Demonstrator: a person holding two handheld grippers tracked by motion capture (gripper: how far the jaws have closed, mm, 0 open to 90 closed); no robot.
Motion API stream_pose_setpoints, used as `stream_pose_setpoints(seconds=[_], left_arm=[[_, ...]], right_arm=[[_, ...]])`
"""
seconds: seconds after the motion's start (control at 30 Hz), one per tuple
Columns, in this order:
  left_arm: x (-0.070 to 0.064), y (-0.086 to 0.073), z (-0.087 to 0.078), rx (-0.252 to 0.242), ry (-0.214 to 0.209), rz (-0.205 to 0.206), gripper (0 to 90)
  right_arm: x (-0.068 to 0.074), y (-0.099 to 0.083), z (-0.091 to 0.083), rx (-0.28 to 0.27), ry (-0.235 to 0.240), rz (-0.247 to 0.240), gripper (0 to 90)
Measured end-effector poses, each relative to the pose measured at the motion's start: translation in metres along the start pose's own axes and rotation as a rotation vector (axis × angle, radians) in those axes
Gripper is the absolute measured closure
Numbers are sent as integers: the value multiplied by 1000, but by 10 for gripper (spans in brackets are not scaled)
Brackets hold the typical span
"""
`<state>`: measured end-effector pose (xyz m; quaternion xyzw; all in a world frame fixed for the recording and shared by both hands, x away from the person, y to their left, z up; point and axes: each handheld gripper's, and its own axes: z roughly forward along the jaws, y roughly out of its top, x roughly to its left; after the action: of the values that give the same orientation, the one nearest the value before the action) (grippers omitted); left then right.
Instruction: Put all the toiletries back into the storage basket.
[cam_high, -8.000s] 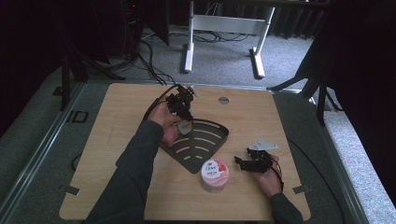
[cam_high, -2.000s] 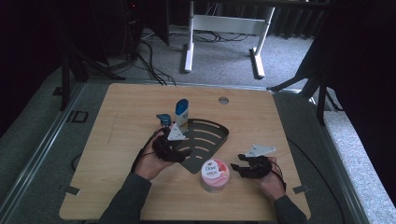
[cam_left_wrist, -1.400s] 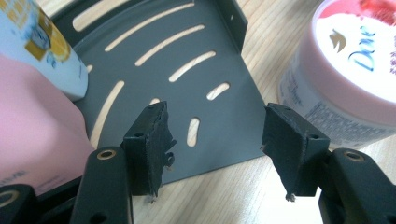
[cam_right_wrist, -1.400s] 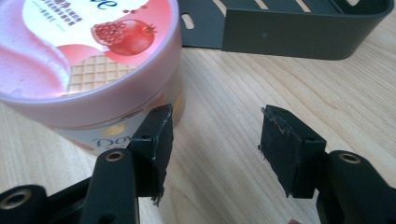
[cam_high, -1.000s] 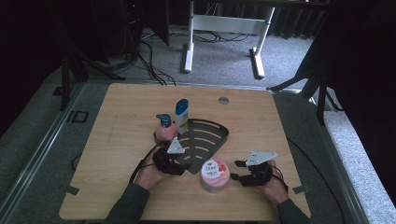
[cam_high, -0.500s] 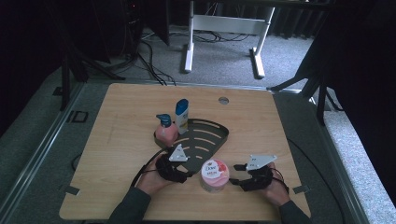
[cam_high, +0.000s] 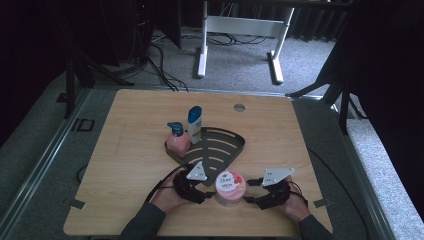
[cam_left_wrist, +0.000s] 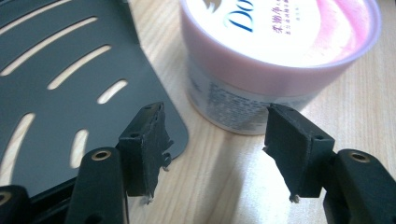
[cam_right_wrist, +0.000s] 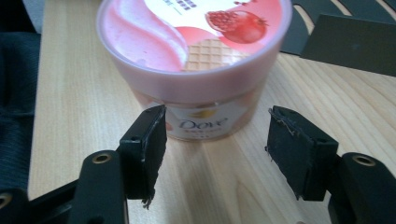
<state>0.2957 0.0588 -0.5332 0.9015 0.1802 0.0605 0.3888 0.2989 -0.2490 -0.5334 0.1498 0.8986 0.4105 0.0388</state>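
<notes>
A pink Dove tub stands on the wooden table near its front edge, between my two grippers. My left gripper lies just left of the tub, open; in the left gripper view the tub sits just beyond the spread jaws of that gripper. My right gripper is open just right of the tub, and in the right gripper view the tub stands just ahead of the empty gap of this gripper. Neither gripper touches the tub.
A black slotted corner rack lies behind the tub, its edge close to my left jaw. A pink pump bottle and a white-and-blue bottle stand on the rack's far left. A round hole marks the table's back.
Both grippers have pulled back toward the front edge and closed in on the tub from each side. Eight seconds ago the left gripper was up at the rack; the two bottles now stand there.
</notes>
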Motion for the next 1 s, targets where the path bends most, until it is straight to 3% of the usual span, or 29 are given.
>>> stream_pose_setpoints(seconds=[0.5, 1.0], left_arm=[[-9, 4, 8, -15, -65, 39, 341], [-14, 7, 12, -25, -46, 47, 271]], right_arm=[[3, 4, 6, -10, 32, -18, 301], [3, 7, 8, -12, 45, -25, 273]])
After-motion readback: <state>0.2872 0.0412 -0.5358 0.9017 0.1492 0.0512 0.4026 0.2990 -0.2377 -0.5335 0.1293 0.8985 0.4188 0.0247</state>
